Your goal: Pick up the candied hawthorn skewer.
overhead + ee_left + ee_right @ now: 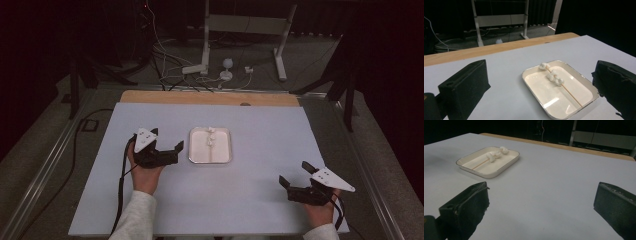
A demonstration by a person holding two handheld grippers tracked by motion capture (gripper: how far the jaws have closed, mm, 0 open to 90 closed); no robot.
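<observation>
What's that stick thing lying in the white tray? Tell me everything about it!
The skewer is a thin, pale, wood-like stick lying flat across the floor of the shallow white tray. Three white, puffy, marshmallow-like lumps sit along its far end; the near end is bare. Nothing grips it; both grippers are open and away from it.

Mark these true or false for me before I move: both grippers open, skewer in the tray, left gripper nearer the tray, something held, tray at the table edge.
1. Both the left gripper and the right gripper are open. True.
2. The thin wooden skewer with white marshmallow-like pieces lies in the shallow white rectangular tray. True.
3. The right gripper is nearer the tray. False: the left gripper is beside it.
4. The left gripper holds the skewer. False: its jaws are empty.
5. The tray sits at the table's near edge. False: it sits mid-table.
</observation>
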